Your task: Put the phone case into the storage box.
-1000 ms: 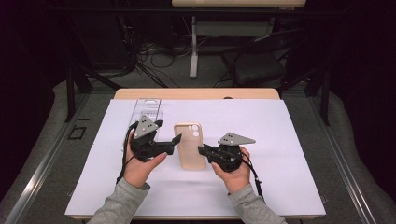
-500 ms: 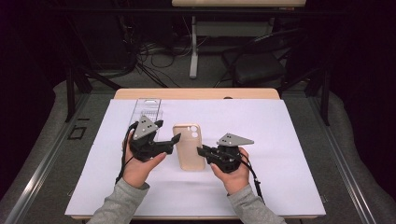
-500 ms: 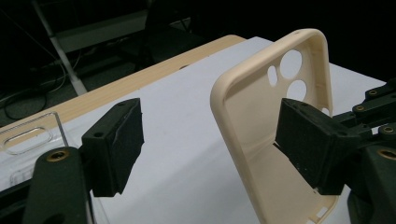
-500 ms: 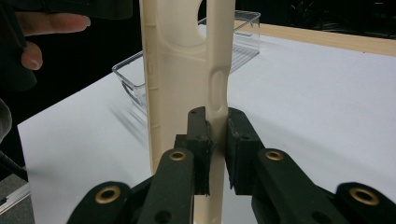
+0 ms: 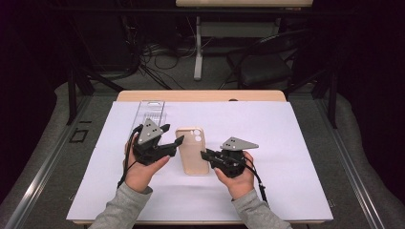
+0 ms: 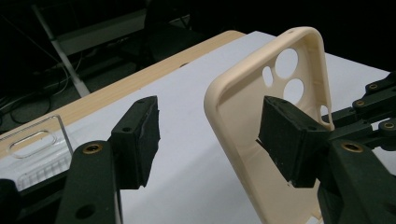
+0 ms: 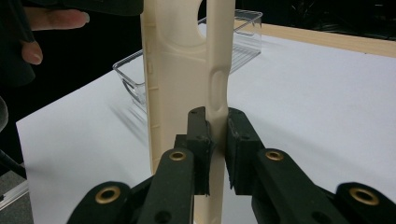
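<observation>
While the beige phone case [image 5: 192, 151] sits mid-table betw. both hands, lifted off the white sheet [image 5: 286, 143], the right gripper [image 7: 217, 149] is clamped on its side wall. Left gripper [image 6: 210, 135] has jaws wide apart, one pad inside the case. Clear plastic tray [image 5: 150, 112] lies behind, near the table's far edge.
</observation>
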Available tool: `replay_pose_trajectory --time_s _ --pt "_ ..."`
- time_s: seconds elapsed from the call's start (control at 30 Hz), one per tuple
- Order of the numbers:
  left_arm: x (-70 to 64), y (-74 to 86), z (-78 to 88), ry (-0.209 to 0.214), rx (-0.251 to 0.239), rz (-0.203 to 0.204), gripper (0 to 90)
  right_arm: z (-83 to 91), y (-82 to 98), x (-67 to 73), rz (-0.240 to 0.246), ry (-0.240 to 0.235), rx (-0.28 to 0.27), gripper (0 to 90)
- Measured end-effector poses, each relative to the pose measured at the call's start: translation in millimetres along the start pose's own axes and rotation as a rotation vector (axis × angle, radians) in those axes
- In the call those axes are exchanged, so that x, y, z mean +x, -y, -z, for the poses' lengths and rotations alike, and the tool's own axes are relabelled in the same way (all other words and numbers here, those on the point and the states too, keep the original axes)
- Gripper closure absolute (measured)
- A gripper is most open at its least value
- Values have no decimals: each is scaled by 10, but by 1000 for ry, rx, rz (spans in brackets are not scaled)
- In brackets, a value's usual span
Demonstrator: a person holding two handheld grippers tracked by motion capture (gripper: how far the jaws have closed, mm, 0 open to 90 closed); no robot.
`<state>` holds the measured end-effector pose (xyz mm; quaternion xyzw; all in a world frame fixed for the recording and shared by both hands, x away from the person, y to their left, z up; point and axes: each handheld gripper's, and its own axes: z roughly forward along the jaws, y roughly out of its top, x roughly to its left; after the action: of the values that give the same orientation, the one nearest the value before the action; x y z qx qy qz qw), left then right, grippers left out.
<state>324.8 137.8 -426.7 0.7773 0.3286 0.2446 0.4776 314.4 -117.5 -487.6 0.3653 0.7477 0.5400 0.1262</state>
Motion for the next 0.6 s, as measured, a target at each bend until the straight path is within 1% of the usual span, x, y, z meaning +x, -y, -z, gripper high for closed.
replay_pose_trajectory --time_s 0.3,0.4,0.43,0.53,0.6 --pt "-6 -7 18 -14 15 -9 420 -10 9 15 11 0 10 813" --pt "-14 -9 19 -14 23 -27 455 -17 12 22 12 1 10 813" --pt "-20 -8 17 -18 20 -30 467 -18 13 24 12 1 11 813" --pt "-27 -12 23 -33 30 -54 489 -21 14 23 15 2 13 813" --pt "-32 -11 24 -36 26 -55 506 -22 15 24 18 1 13 813"
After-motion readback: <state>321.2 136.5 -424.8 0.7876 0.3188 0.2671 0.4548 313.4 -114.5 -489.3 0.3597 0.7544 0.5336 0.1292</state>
